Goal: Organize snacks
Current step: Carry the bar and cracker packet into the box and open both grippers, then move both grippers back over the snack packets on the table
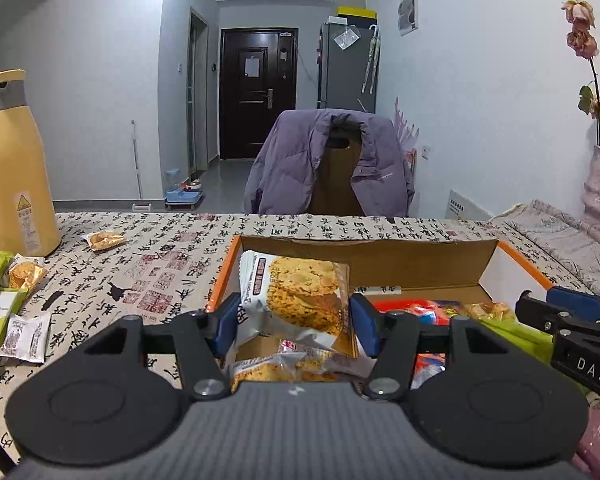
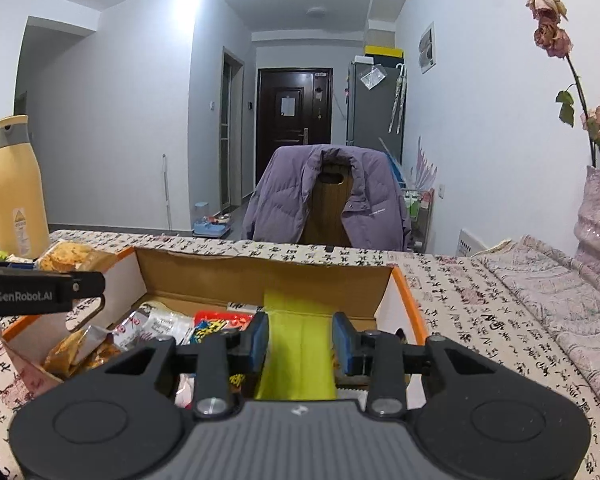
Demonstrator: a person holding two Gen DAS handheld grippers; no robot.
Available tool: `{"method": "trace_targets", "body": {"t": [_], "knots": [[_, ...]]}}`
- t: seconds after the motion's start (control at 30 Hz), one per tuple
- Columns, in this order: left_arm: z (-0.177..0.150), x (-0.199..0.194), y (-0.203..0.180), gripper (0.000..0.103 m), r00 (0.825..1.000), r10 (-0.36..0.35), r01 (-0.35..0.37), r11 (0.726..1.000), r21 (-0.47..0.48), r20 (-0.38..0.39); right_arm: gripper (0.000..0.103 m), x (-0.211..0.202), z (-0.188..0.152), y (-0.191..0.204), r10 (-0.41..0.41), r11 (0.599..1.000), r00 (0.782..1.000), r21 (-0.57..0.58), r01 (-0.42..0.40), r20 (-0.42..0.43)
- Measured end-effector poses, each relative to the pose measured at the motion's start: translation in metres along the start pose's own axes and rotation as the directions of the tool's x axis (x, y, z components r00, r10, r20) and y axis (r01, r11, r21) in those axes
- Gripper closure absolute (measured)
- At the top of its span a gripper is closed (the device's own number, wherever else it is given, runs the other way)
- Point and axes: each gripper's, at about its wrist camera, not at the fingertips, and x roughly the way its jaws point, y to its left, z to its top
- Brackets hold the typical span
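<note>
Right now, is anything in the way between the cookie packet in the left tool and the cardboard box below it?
Nothing visible blocks it. The white cookie packet hangs in the left tool directly over the open orange-edged cardboard box, above snack packets already inside.

Each gripper is matte black, with two round disc-shaped housings flanking a ribbed grey centre plate that bears a small pale logo. Angular black link arms run forward from silver pivot screws to the left gripper and right gripper, whose fingers carry blue pads. Side-on, the right gripper's bar reads "DAS" in white; the left gripper's reads "GenRobot.AI".
</note>
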Motion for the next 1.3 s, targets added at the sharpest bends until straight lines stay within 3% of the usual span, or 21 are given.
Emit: {"method": "trace_targets", "body": {"t": [0.07, 0.1, 0.13, 0.17, 0.2, 0.73, 1.0, 1.3], "knots": [[0.000, -0.002, 0.001, 0.028, 1.000, -0.003, 0.003, 1.000, -0.005, 0.010, 0.065, -0.001, -0.001, 0.001, 0.005, 1.000, 1.000, -0.003, -0.005, 0.005], [0.000, -0.004, 0.001, 0.022, 1.000, -0.005, 0.005, 1.000, -0.007, 0.020, 0.053, -0.002, -0.001, 0.001, 0.006, 1.000, 1.000, -0.001, -0.006, 0.007], [0.000, -0.006, 0.002, 0.010, 0.999, -0.003, 0.003, 1.000, -0.013, 0.034, 0.028, -0.002, 0.000, 0.001, 0.007, 1.000, 1.000, 0.002, -0.007, 0.010], [0.000, -0.009, 0.001, 0.001, 0.999, 0.002, -0.001, 1.000, -0.017, 0.048, 0.013, -0.003, -0.001, 0.000, 0.007, 1.000, 1.000, 0.007, -0.007, 0.015], [-0.001, -0.011, 0.001, 0.000, 0.998, 0.008, -0.006, 1.000, -0.020, 0.065, 0.000, -0.005, -0.001, 0.000, 0.003, 1.000, 1.000, 0.011, -0.003, 0.024], [0.008, -0.017, 0.000, 0.000, 0.998, 0.007, -0.004, 0.999, -0.048, 0.057, 0.000, -0.015, 0.008, -0.005, -0.019, 0.999, 0.999, 0.027, 0.018, 0.032], [0.017, -0.046, -0.001, 0.000, 0.998, -0.003, 0.007, 0.999, -0.054, 0.070, 0.000, -0.044, 0.018, -0.001, -0.023, 1.000, 0.999, 0.003, 0.023, 0.043], [0.004, -0.086, 0.003, 0.000, 0.998, 0.009, -0.007, 0.999, -0.039, 0.065, 0.000, -0.089, 0.006, 0.005, -0.007, 1.000, 0.999, -0.016, 0.008, 0.040]]}}
